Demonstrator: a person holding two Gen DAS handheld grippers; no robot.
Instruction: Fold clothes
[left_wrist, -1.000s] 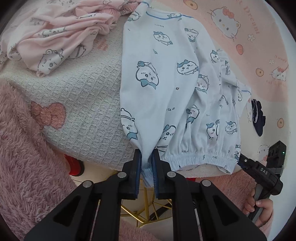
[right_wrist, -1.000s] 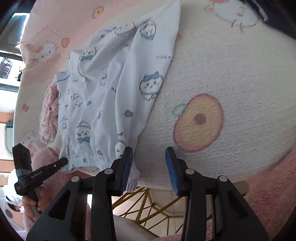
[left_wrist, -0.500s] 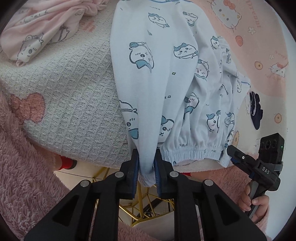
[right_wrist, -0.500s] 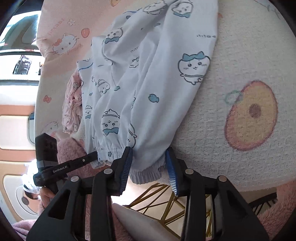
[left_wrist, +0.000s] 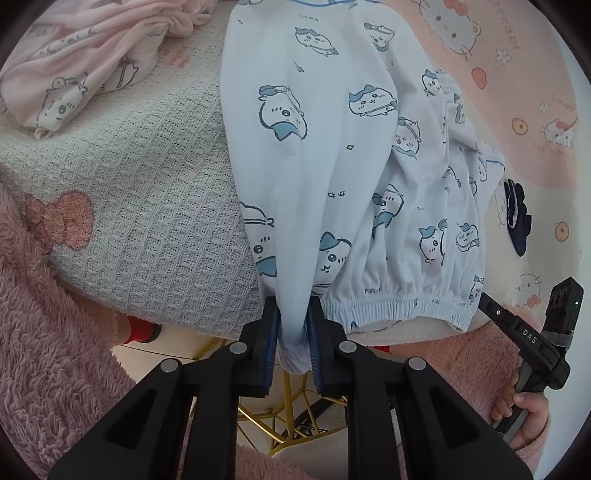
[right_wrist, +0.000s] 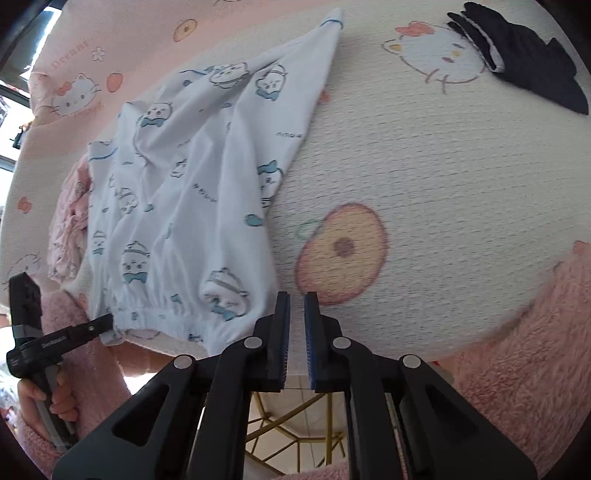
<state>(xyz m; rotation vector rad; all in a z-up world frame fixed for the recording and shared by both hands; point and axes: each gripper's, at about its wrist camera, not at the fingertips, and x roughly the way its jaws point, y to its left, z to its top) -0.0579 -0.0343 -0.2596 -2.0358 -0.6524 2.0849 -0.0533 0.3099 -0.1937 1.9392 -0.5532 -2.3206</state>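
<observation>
A pale blue pair of pajama pants (left_wrist: 332, 155) lies spread on a cream waffle-weave blanket (left_wrist: 147, 206) that covers a table, with its near end reaching the blanket's front edge. The fabric is soft and thin, printed all over with small cartoon animal faces in blue and white and scattered tiny marks. A gathered elastic band (left_wrist: 399, 302) runs along the near edge, puckering the cloth above it into fine folds. One side of the pants is pulled taut into a narrow funnel toward the front, while the rest lies in loose wrinkles. The left gripper (left_wrist: 291, 332) holds that bunched corner, its blue-lined jaws drawn narrow with the cloth pinched between them and a small tuft hanging below. The right gripper (right_wrist: 297, 332) sits at the blanket's front edge just beside the other end of the elastic band, its jaws nearly together with only a thin gap and nothing between them. A crumpled pink garment (left_wrist: 85, 62) with a similar print lies at the far left of the blanket. A dark navy piece of clothing (right_wrist: 524, 55) lies well apart to the right. Fluffy pink sleeves (left_wrist: 44, 332) frame the lower edges.
</observation>
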